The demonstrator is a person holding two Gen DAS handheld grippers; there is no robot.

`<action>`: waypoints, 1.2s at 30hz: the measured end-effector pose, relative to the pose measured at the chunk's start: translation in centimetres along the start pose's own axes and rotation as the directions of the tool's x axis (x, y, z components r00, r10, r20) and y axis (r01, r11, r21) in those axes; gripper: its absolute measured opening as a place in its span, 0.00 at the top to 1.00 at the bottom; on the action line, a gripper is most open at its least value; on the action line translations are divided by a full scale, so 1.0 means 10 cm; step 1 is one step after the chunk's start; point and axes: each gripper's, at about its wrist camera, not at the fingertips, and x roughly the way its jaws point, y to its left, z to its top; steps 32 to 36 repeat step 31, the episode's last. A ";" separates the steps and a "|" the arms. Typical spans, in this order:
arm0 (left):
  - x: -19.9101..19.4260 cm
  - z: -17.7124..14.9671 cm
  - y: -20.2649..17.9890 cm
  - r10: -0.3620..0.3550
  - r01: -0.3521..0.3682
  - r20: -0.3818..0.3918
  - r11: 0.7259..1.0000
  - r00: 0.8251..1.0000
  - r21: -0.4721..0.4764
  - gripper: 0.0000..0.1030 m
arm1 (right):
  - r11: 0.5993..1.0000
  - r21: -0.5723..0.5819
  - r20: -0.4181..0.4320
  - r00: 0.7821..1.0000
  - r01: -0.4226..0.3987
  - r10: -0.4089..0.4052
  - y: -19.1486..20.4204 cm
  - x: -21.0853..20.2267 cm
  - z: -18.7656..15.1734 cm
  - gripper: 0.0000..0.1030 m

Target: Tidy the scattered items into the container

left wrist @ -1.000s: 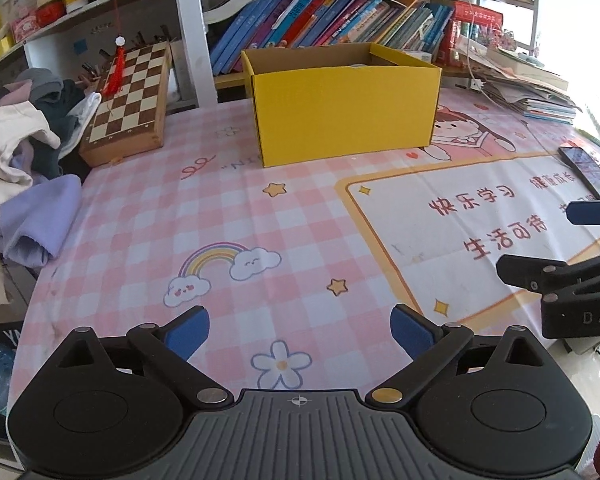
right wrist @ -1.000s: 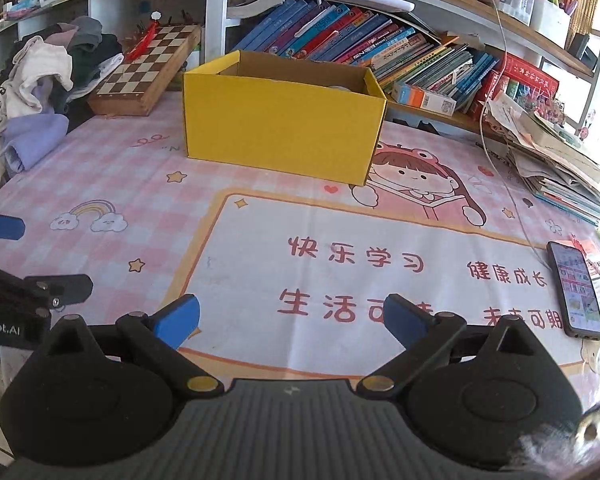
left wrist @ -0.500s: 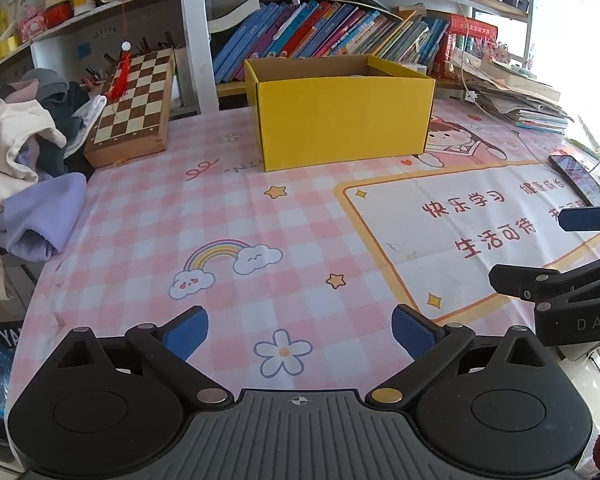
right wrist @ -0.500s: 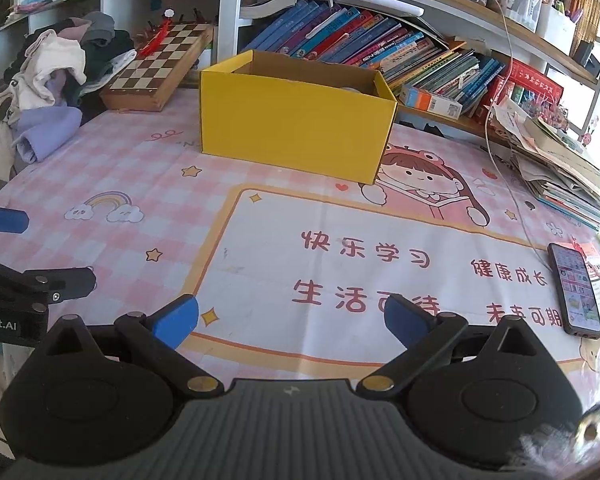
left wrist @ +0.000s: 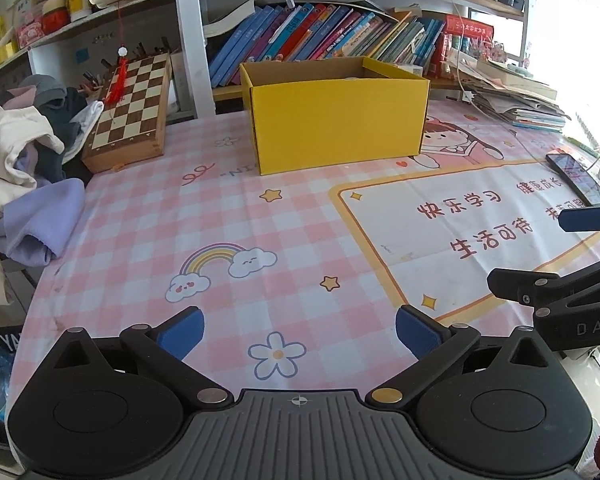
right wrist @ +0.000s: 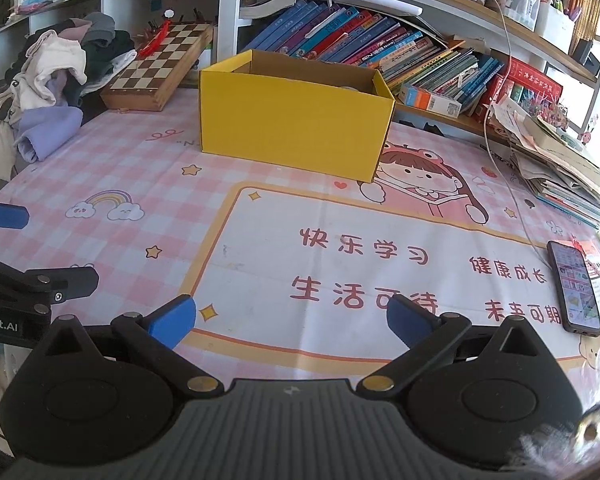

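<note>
Yellow cardboard forms the open-topped box (left wrist: 336,120) at upper centre of both views, standing on the pink checked tablecloth (left wrist: 204,232) in front of a row of leaning books (left wrist: 324,32). A pale item barely shows over its rim; what it is cannot be told. The left gripper (left wrist: 300,330) sits at bottom centre of its view, blue pads spread wide with nothing between them. The right gripper (right wrist: 292,318) is likewise released and empty. A chessboard (left wrist: 130,110) and heaped clothes (left wrist: 24,160) lie at left; a phone (right wrist: 574,292) lies at right.
</note>
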 end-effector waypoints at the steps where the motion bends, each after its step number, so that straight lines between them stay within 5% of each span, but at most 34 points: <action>1: 0.00 0.00 0.00 0.000 0.000 -0.001 1.000 1.000 0.000 0.00 | 1.000 0.002 -0.001 1.000 0.001 -0.001 0.02 -0.01 0.00 0.00; 36: -0.01 -0.03 -0.06 -0.012 0.012 -0.021 1.000 1.000 -0.025 0.00 | 1.000 0.004 -0.012 1.000 -0.016 0.016 0.00 -0.02 -0.07 0.00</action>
